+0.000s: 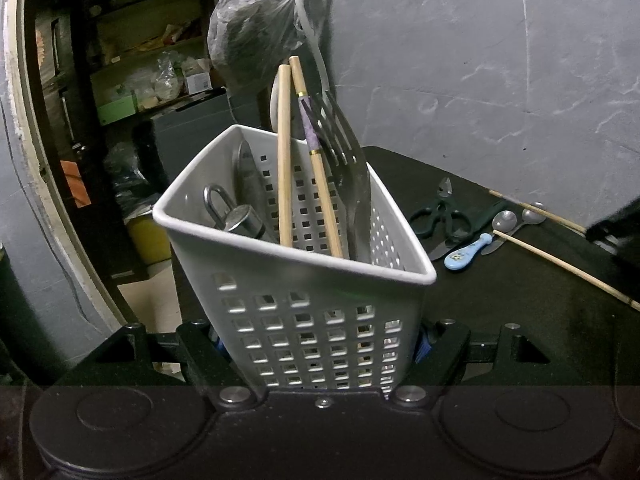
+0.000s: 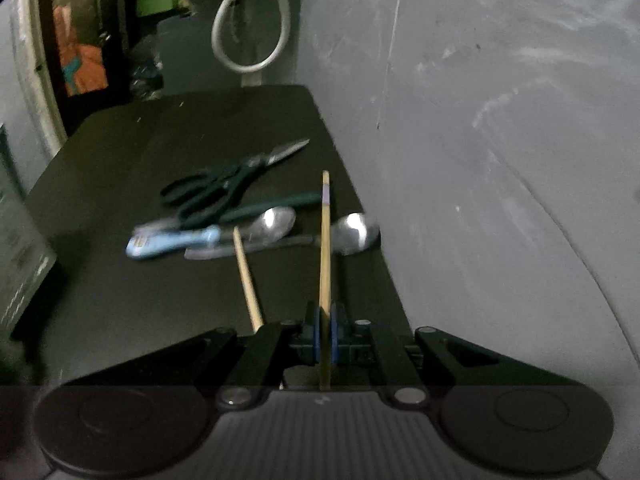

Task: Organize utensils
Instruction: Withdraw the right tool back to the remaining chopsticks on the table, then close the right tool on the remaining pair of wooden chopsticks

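Observation:
My left gripper is shut on a white perforated utensil holder, gripping its lower sides. Inside stand two wooden chopsticks, a slotted metal spatula, a knife blade and a tool with a metal loop. My right gripper is shut on a wooden chopstick with a purple band, lifted off the black table. A second chopstick lies on the table to its left. Ahead lie two metal spoons, a blue-handled utensil and green-handled scissors.
A grey wall runs along the table's right edge. A white hose hangs behind the far end of the table. Dark shelves with clutter stand at the left, and a plastic-wrapped bundle hangs behind the holder.

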Available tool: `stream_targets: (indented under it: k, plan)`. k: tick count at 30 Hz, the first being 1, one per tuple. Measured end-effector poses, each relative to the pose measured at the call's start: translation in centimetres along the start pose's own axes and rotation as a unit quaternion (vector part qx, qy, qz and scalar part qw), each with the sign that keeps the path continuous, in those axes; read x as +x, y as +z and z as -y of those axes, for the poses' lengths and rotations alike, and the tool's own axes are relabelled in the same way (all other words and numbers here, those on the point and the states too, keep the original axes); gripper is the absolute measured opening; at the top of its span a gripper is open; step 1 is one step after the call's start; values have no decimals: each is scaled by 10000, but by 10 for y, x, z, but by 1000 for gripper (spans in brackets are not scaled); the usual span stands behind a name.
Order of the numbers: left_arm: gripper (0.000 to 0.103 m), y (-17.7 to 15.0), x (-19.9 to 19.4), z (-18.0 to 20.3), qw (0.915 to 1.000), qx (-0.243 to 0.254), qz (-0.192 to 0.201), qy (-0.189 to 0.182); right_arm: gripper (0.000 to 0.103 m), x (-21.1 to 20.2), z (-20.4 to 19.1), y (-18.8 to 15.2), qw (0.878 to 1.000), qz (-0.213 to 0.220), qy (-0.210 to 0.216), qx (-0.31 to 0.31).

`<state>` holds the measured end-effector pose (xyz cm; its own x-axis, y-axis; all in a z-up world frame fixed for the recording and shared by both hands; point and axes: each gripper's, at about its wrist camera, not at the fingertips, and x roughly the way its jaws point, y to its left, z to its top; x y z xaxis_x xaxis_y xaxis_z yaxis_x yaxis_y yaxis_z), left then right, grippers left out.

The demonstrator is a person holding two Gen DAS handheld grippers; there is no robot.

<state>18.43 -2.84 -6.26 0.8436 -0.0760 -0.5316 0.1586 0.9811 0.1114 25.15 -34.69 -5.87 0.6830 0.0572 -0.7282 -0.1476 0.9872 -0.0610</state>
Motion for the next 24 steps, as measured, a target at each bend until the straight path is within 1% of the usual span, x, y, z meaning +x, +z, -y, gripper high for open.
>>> stream_targets:
  k: [9, 13, 15, 18, 20, 24]
  plan:
    - [79, 0, 2, -4, 10000, 58, 18, -71, 6, -13, 4, -37, 9982, -418, 124, -420]
    - [79, -1, 3, -4, 9999, 66, 21, -83, 7, -11, 4, -44, 9971, -562, 160, -481]
    - [79, 0, 3, -4, 9999, 67, 18, -79, 10, -10, 4, -42, 9975, -519, 167, -459]
    - [79, 0, 3, -4, 9999, 71, 13, -81, 18, -8, 1, -34, 9980, -335, 155, -517]
    - [79, 0, 3, -4, 9999, 74, 7, -79, 30, -1, -1, -25, 9982, -244, 115, -532]
    - [79, 0, 3, -4, 9999, 73, 6, -79, 31, 21, -2, -10, 9990, -168, -70, -416]
